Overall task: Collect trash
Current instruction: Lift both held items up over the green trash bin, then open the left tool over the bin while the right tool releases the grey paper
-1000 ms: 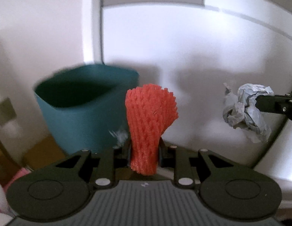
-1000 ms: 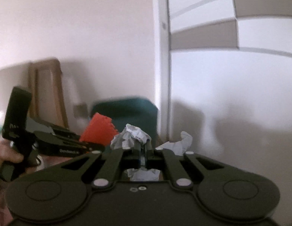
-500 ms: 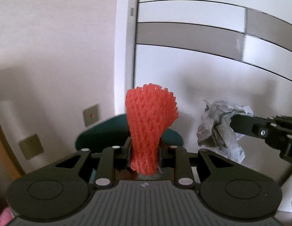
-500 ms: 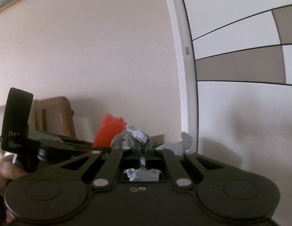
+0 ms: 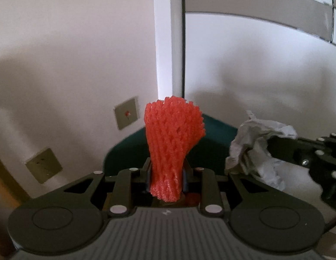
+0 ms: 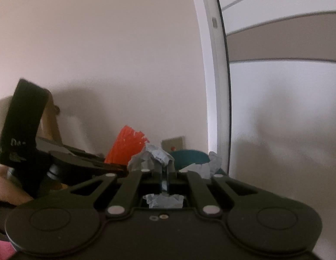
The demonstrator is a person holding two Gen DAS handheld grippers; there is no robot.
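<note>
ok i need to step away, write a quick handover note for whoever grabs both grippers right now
Left gripper: shut on the red foam net, which stands upright between the jaws.
Right gripper: shut on the crumpled grey paper.
Teal bin: low ahead by the wall, just beyond both loads.
Done: both pieces picked up and carried to the bin.
Left: bring each over the bin's opening, open the jaws, and check that both land inside.

A white wall [image 5: 70, 65] fills the back. Two small square plates [image 5: 125, 115] sit low on it, one with a red dot. A white door [image 5: 254, 75] with a grey stripe [image 5: 254, 8] stands beside it.
</note>
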